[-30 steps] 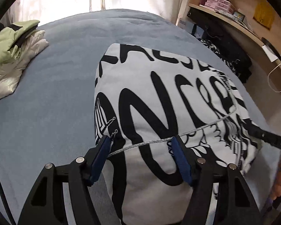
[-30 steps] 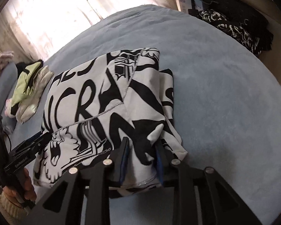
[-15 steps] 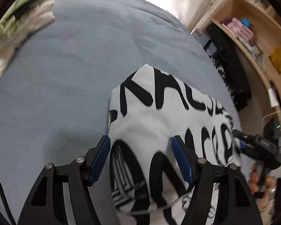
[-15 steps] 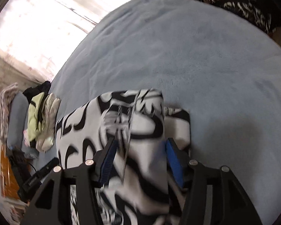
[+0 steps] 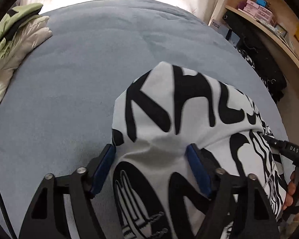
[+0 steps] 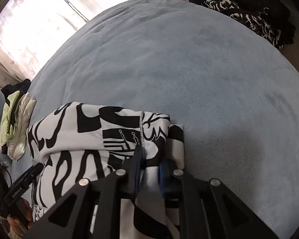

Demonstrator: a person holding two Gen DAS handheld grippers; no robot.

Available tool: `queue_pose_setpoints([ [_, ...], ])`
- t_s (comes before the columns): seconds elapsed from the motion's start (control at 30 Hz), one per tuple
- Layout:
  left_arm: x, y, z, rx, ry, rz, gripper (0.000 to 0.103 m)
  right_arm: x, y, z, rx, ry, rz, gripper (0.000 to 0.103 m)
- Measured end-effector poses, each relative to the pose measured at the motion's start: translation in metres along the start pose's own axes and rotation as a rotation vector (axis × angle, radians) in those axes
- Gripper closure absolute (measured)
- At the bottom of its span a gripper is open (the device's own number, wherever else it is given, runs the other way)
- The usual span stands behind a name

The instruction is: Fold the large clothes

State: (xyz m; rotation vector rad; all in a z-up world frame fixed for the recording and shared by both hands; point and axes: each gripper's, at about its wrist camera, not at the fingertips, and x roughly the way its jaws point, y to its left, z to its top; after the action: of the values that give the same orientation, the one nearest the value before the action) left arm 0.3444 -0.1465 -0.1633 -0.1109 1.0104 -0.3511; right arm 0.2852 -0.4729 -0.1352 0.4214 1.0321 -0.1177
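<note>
printed garment (image 5: pixel 189 119) – half-folded on the bed (image 5: pixel 79 69) | left gripper (image 5: pixel 151 167) – jaws opening, cloth bunched between | right gripper (image 6: pixel 149 169) – jaws closing on its near edge, nearer the fold

This is a bedroom in a home. A big bed (image 5: pixel 109 45) with a soft blue blanket sits by a window with light curtains (image 6: pixel 39 20). Clothes (image 5: pixel 16 39) lie on it, and a wooden shelf (image 5: pixel 269 25) holds small boxes.

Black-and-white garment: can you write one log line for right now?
garment: folded on blue bed | left gripper: opening, straddling cloth | right gripper: closing on garment edge
</note>
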Motion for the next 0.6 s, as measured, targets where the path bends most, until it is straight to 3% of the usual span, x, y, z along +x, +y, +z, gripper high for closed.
queue_pose_setpoints([
  [0.13,0.008,0.019,-0.002,-0.087,0.023,-0.083,0.020,0.003,0.003,-0.004,-0.033,-0.016,-0.029,0.088],
  [0.27,-0.005,0.020,-0.005,-0.090,-0.015,-0.089,0.021,-0.005,0.007,-0.006,-0.046,-0.023,-0.048,0.082],
  [0.33,-0.018,0.022,-0.009,-0.111,-0.030,-0.088,0.023,-0.019,0.008,-0.007,-0.038,-0.027,-0.069,0.072],
  [0.4,-0.037,0.021,-0.016,-0.126,-0.053,-0.104,0.027,-0.037,0.011,-0.010,-0.027,-0.041,-0.076,0.071],
  [0.6,-0.095,0.005,-0.054,-0.041,-0.113,-0.104,0.038,-0.096,0.052,-0.042,-0.163,-0.133,-0.028,0.071],
])
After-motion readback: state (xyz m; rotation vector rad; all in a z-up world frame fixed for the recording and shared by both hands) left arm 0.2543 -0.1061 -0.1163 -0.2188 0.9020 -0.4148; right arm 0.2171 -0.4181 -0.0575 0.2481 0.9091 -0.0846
